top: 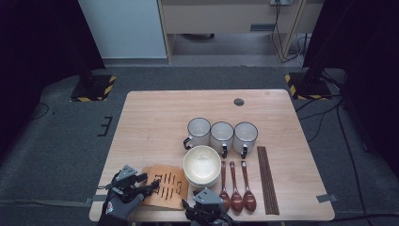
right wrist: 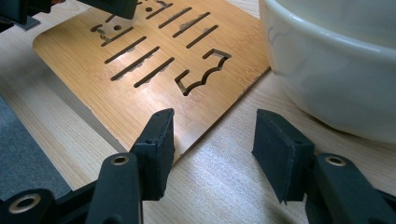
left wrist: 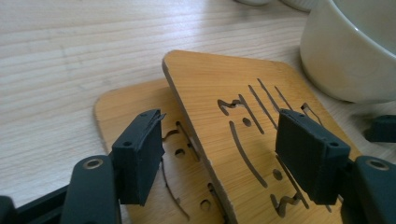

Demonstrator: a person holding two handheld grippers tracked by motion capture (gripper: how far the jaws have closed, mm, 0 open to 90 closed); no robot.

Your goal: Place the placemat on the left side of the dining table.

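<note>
Two thin wooden mats with cut-out slots lie stacked at the table's front left. The upper mat [top: 167, 188] [left wrist: 224, 93] [right wrist: 140, 88] sits askew on the lower mat [left wrist: 126, 107]. My left gripper [top: 141, 184] [left wrist: 224, 158] is open at the mats' left side, its jaws straddling the upper mat's edge without pressing it. My right gripper [top: 200, 207] [right wrist: 219, 151] is open too, low over the table. The upper mat's near corner lies just inside its left jaw, touching neither pad.
A stack of cream bowls [top: 202, 162] [left wrist: 345, 51] [right wrist: 336, 70] stands right beside the mats. Behind it are three white mugs [top: 221, 134]. Three wooden spoons [top: 235, 188] and dark chopsticks [top: 267, 181] lie to the right. The table [top: 155, 117] ends just behind both grippers.
</note>
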